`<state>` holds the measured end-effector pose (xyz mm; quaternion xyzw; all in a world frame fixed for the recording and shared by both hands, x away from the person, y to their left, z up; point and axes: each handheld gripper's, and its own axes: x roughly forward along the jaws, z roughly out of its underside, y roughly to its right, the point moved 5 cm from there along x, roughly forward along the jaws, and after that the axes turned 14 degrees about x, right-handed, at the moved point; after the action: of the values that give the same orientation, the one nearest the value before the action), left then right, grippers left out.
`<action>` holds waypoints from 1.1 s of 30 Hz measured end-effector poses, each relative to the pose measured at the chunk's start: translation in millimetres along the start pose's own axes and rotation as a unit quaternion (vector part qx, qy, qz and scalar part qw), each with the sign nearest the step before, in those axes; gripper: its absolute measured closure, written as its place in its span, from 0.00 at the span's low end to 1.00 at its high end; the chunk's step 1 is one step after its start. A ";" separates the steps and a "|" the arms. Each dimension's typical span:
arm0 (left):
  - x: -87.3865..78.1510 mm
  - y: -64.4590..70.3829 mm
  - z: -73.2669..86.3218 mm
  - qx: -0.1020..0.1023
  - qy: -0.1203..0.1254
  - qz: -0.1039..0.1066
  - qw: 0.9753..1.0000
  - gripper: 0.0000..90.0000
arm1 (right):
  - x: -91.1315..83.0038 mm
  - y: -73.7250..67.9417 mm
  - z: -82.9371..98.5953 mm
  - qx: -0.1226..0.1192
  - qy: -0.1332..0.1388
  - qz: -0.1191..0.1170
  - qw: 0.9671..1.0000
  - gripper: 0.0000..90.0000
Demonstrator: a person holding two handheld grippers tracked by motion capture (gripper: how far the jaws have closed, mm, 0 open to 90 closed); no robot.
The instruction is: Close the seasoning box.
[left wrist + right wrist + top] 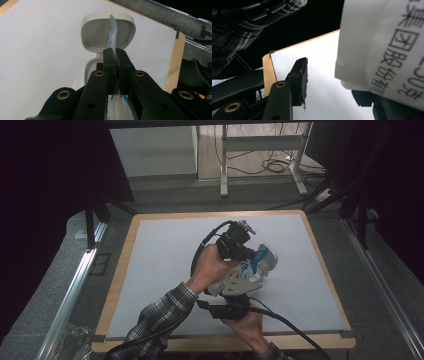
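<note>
A white pack [239, 281] with blue print is held up over the middle of the mat, between both hands. Its pale flip lid [268, 258] [97, 32] stands open. My left gripper [247, 254] [117, 53] is shut on a thin white-blue sheet [112, 30] that rises from the pack in front of the lid. My right gripper [227, 309] [332, 82] is at the pack's near end with its jaws apart. In the right gripper view the pack [382, 47], printed with black characters, covers the right jaw, and a gap shows beside the left pad [303, 80].
A pale grey mat [160, 265] covers the wood-edged table [117, 280]. Metal rails [75, 285] run along both sides. Beyond the far edge are a desk frame [224, 165] and floor cables [275, 166]. Dark curtains close off both sides.
</note>
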<state>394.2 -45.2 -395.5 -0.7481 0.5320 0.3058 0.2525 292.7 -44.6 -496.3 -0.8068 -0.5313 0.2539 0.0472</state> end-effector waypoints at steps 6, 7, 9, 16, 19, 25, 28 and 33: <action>0.1 -0.3 0.0 0.000 0.001 0.000 1.000 0.98 | 0.1 0.1 -0.1 0.000 0.000 0.000 1.000 0.58; 0.2 -0.2 -0.1 0.000 0.001 0.000 1.000 0.98 | 0.0 0.1 -0.1 0.000 0.000 0.001 1.000 0.58; 0.2 -0.2 -0.1 0.000 0.000 0.000 1.000 0.98 | 0.0 0.1 -0.1 0.000 0.000 0.001 1.000 0.58; 0.1 -0.1 -0.1 0.000 0.000 0.000 1.000 0.98 | -0.1 -0.3 -0.3 -0.001 0.001 0.001 1.000 0.58; 0.2 -0.2 -0.1 0.001 0.000 0.000 1.000 0.98 | -0.1 -0.2 -0.3 -0.001 0.002 0.001 1.000 0.58; 0.1 0.1 -0.1 0.000 0.000 0.000 1.000 0.98 | -0.4 -0.6 -0.5 -0.002 0.002 0.002 1.000 0.58; 0.0 0.1 -0.2 0.001 0.000 0.000 1.000 0.98 | -0.7 -0.9 -0.8 -0.002 0.003 0.001 1.000 0.58; 0.2 -0.1 -0.3 0.002 0.001 0.001 1.000 0.98 | -1.1 -0.8 -1.1 -0.004 0.002 0.002 1.000 0.58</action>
<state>394.4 -45.6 -395.4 -0.7475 0.5331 0.3046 0.2534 292.2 -45.0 -494.7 -0.8088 -0.5306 0.2497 0.0444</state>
